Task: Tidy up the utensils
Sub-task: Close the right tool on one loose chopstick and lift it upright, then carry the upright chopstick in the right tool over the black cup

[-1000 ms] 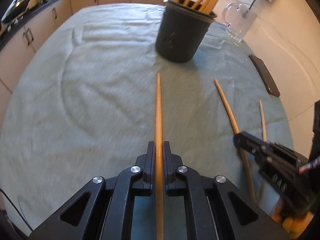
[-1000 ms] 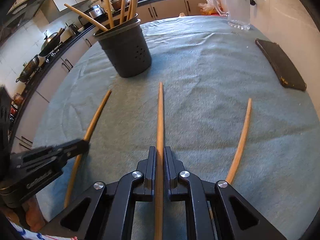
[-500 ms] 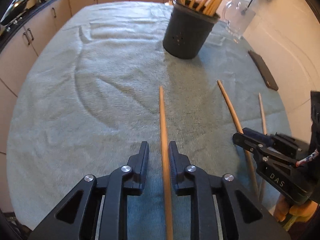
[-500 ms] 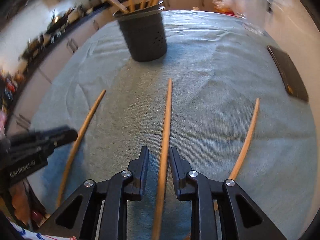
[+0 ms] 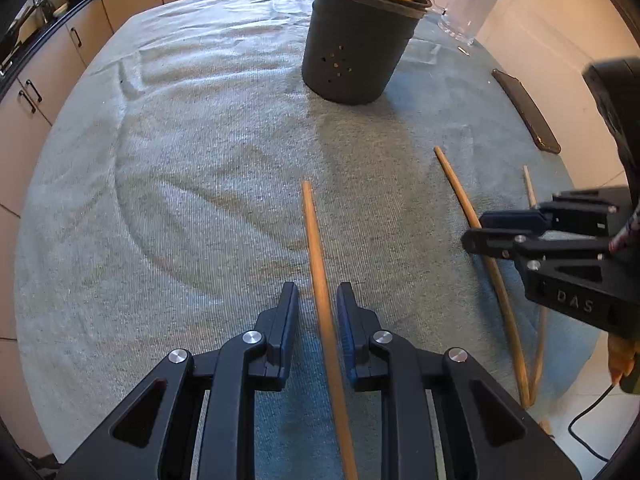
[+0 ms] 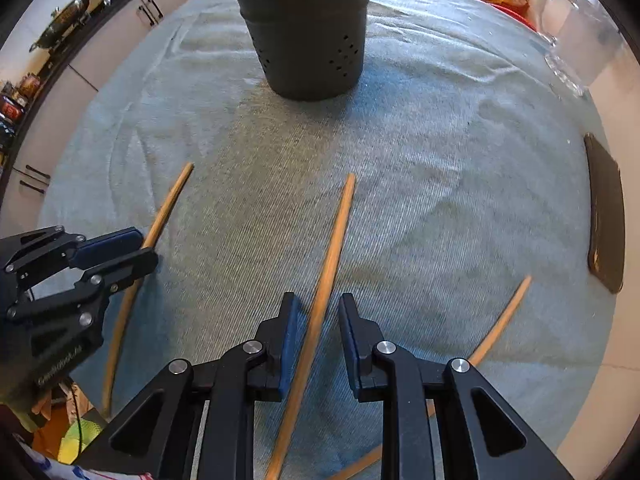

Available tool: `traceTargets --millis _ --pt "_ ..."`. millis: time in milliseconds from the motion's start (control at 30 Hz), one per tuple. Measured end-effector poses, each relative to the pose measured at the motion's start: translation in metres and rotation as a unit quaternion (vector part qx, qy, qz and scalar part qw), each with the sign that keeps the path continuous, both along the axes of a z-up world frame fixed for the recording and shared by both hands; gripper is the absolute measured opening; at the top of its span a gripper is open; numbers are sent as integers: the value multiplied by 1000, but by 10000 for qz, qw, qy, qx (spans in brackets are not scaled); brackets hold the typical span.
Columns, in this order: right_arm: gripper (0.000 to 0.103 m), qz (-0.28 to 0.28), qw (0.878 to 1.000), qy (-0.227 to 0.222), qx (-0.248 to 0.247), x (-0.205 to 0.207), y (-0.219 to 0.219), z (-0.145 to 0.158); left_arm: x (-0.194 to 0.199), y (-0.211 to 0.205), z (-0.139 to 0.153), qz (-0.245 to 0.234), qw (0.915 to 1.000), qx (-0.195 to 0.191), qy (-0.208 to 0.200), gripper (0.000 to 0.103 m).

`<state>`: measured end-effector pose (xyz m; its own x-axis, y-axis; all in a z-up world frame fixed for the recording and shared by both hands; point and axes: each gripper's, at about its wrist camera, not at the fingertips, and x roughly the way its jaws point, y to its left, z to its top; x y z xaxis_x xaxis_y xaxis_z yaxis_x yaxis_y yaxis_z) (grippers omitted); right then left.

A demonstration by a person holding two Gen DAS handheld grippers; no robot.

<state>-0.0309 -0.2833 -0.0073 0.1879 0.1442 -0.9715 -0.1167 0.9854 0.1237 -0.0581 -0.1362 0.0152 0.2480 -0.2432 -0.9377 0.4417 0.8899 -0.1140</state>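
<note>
Two grippers, left (image 5: 318, 308) and right (image 6: 314, 316), each spread wide astride one loose chopstick (image 5: 320, 280) (image 6: 326, 276) flat on cloth (image 5: 180, 200), probably for lifting toward dark holder (image 5: 356, 52).

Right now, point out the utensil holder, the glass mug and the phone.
utensil holder (image 5: 352, 52), left wrist view, front wall.
glass mug (image 5: 466, 4), left wrist view, body.
phone (image 6: 606, 216), right wrist view, middle of its face.

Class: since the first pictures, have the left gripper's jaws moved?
Yes. The left gripper has opened: its jaws, once clamping the chopstick, now stand apart.
</note>
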Motion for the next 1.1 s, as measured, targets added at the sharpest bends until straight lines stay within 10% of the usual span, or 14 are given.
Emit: traceTargets --millis 333,1100 --pt "10 70 9975 -637 -309 -16 18 1 -10 9 1 141 9995 -133 -239 6" --pt "8 -672 9703 -2187 787 -62 -9 72 -46 24 65 596 9863 -93 -1537 6"
